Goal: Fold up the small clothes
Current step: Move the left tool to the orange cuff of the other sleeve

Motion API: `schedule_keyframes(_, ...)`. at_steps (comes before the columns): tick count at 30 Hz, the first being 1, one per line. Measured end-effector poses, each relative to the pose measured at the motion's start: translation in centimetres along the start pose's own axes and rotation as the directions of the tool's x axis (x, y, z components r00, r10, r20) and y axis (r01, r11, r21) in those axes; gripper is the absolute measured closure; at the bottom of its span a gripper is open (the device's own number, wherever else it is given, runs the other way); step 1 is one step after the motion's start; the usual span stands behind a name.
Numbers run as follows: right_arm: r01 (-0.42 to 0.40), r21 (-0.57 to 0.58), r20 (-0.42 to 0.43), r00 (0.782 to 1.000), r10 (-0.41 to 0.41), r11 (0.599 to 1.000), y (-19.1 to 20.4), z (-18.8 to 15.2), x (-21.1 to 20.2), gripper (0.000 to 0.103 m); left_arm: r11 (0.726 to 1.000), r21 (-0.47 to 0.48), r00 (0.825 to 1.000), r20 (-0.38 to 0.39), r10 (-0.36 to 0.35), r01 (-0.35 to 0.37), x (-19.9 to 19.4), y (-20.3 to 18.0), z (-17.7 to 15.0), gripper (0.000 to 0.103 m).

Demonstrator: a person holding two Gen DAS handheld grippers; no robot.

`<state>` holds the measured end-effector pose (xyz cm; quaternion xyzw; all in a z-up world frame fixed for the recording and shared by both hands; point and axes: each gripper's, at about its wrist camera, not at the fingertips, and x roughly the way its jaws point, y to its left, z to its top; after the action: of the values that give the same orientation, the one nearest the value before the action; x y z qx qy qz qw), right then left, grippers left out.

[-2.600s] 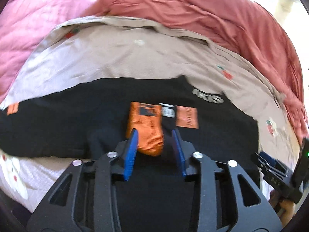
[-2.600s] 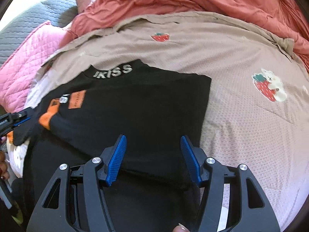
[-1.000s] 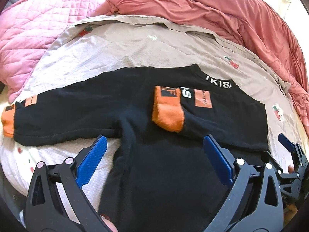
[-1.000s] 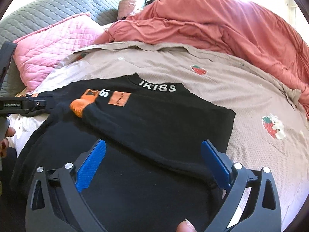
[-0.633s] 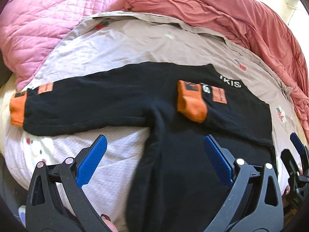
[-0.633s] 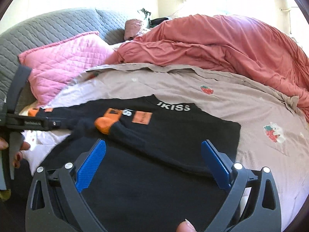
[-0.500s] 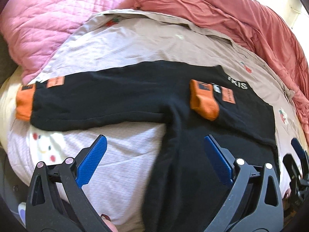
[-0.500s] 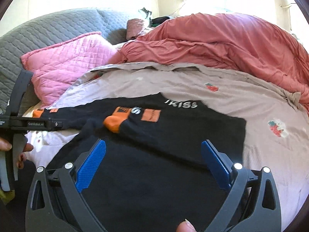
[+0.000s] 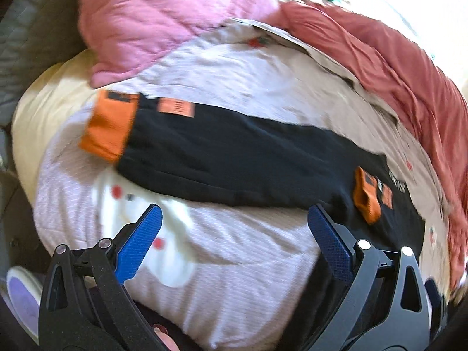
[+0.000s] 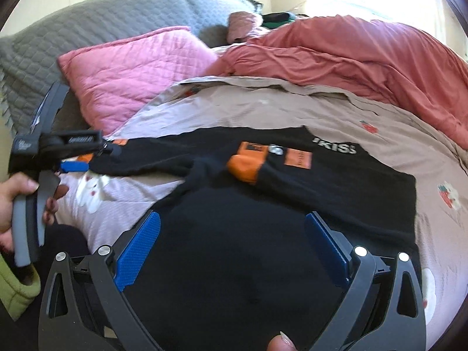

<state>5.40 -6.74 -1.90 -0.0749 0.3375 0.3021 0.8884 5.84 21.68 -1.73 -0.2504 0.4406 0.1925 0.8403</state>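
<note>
Where collar shows, black sweater [image 10: 292, 193] reads "KISS"; orange patch [image 10: 298, 159] illegible.

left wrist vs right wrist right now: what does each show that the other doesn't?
Only the left wrist view: the outstretched sleeve's orange cuff in full, and the left gripper open over the pale sheet.

Only the right wrist view: the white neck lettering readable, the grey quilt, the person's hand holding the left gripper from the side, and the right gripper open above the shirt body.

Both: the black shirt, the folded-in orange cuff, the pink pillow and the red blanket.
</note>
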Motion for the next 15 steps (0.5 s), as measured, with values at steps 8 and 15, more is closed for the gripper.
schedule_keyframes(8,-0.039,-0.097,-0.039,0.999,0.035,0.995,4.7,-0.2,0.9,0.005,0.982,-0.184,0.999,0.021,0.049,-0.044,0.1,6.8,1.5,0.010)
schedule_keyframes(15,-0.015,-0.119,-0.066,0.998,0.007,0.993,4.8,-1.1,1.5,0.005,0.961,-0.276,0.998,0.053,0.039,-0.023,0.8,10.1,2.2,0.010)
